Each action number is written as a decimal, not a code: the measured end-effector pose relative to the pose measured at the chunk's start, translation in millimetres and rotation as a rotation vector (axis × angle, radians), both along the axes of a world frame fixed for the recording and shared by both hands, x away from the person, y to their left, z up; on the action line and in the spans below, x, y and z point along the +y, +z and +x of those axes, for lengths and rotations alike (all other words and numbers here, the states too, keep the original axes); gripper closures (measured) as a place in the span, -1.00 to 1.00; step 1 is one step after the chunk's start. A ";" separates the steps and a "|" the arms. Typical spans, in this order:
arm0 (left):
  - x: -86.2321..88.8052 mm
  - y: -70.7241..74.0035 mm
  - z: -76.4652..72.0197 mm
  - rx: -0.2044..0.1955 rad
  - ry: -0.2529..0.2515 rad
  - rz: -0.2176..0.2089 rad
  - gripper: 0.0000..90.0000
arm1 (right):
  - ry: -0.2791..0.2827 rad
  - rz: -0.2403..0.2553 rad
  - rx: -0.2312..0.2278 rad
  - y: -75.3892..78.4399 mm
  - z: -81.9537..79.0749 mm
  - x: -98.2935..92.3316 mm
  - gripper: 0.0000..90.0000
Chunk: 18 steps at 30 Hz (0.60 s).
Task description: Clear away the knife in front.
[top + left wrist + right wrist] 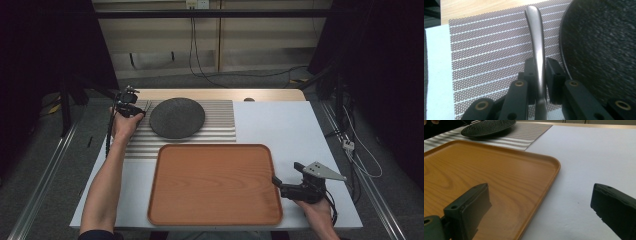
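We have the metal utensil handle point(537, 45) pinched between the closed jaws of our left hand-held gripper point(539, 72), just beside the dark speckled plate point(177, 117) and over the striped placemat point(220, 125) at the far left of the bench point(295, 125); in the high view it looks like a fork, its tines near the plate's rim. Our right hand-held gripper point(541, 202) hangs wide open, holding nothing, astride the wooden tray's point(215, 185) right edge. We judge the pick done, the placing left. No brand or writing is readable.
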<state>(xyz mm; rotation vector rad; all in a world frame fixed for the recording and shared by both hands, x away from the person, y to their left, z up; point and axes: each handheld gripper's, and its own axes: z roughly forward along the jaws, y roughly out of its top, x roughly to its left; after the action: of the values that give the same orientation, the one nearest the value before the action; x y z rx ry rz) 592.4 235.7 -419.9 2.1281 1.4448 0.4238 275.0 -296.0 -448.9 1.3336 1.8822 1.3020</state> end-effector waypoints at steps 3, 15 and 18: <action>-0.7 5.6 -4.1 -0.008 -0.008 -0.007 0.78 | 0.002 0.000 0.001 0.0 0.0 0.2 -0.95; -5.0 26.4 -26.5 -0.077 -0.063 -0.042 0.78 | 0.010 -0.006 -0.004 1.0 -0.9 1.6 -0.95; -5.4 30.4 -31.7 -0.083 -0.072 -0.042 0.78 | 0.009 -0.005 -0.004 1.0 -1.1 1.5 -0.95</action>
<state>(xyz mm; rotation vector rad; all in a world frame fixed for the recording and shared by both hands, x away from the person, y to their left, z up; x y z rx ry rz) 560.7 230.4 -389.5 2.0972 1.3160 0.4455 273.8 -294.6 -447.9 1.3205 1.8905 1.3021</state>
